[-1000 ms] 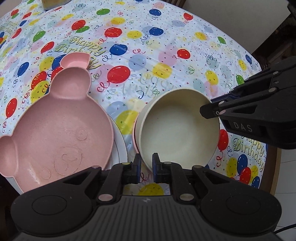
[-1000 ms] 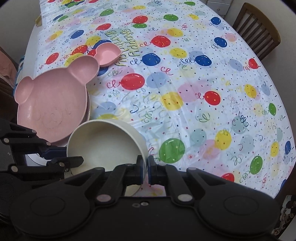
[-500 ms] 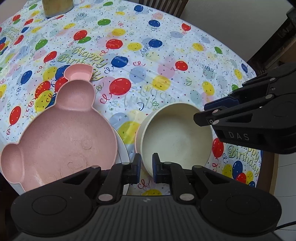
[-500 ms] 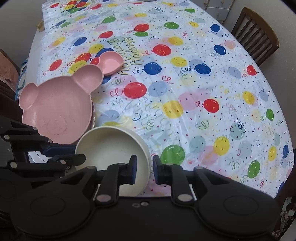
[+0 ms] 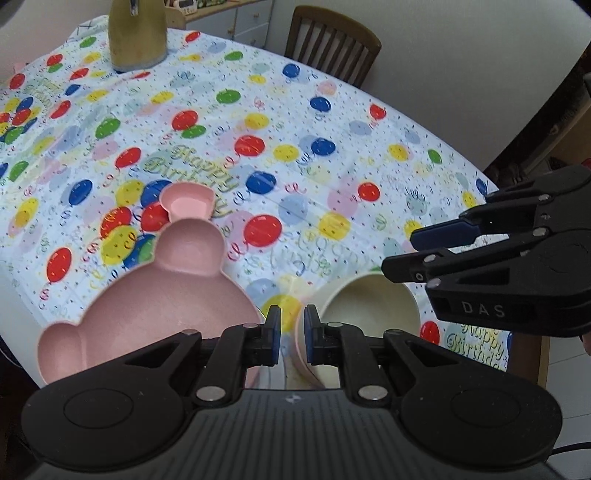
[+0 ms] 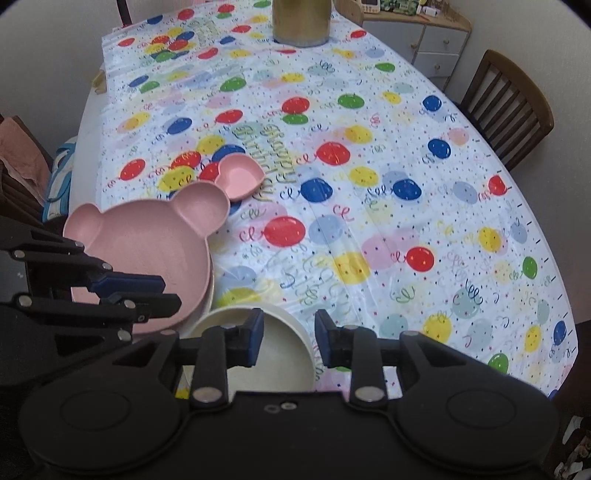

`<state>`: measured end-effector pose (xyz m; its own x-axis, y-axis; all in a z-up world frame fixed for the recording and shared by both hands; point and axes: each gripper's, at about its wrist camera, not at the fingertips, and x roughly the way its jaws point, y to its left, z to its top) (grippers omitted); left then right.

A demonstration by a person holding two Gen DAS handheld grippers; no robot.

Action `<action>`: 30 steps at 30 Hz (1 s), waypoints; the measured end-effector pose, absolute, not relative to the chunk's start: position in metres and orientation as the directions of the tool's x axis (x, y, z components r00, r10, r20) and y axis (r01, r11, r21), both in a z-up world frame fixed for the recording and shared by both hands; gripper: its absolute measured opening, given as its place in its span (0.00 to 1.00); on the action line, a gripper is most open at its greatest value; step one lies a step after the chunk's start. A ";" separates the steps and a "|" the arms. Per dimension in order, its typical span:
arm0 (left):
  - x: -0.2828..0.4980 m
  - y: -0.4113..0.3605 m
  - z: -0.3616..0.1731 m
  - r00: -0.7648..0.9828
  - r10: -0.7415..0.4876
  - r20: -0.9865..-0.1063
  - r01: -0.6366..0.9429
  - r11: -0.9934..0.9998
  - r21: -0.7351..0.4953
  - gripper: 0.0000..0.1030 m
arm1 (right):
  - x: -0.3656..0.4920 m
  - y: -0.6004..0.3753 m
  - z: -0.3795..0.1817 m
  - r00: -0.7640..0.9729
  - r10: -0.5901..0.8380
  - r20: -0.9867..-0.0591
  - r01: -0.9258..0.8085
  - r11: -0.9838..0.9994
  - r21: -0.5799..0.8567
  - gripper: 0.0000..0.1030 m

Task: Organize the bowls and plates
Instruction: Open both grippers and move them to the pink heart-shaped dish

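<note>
Far left on the surface (image 6: 369, 92), w/ a balloon cloth over it, sits the pink bear plate (image 6: 147, 251), stacked on a white plate (image 6: 209, 295); a small pink heart dish (image 6: 240, 177) lies just beyond its ear. Left tongs (image 5: 291, 330) hang above the plate's near edge, pads nearly together, nothing gripped. Next over, cream bowl (image 6: 273, 350) rests on the surface at the near edge, just beside the plates. Right tongs (image 6: 289, 341) are above it, jaws opening, bowl rim betw. them but pads clear of it. Gold jug (image 6: 300, 22) stands at the far end.
</note>
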<state>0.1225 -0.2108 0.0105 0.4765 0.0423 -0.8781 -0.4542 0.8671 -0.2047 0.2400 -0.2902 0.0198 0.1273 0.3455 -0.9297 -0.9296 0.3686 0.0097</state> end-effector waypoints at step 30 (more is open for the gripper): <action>0.135 -0.030 -0.023 0.482 0.112 -0.869 -0.531 0.826 -0.188 0.69 | 0.285 -0.159 -0.015 0.121 0.383 -0.916 -0.816 0.563 0.128 0.84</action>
<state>0.1353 -0.0300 -0.0227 0.4823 0.1124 -0.8687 -0.5313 0.8260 -0.1881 0.2854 -0.1594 -0.0145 0.1210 0.3826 -0.9160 -0.8162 0.5635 0.1275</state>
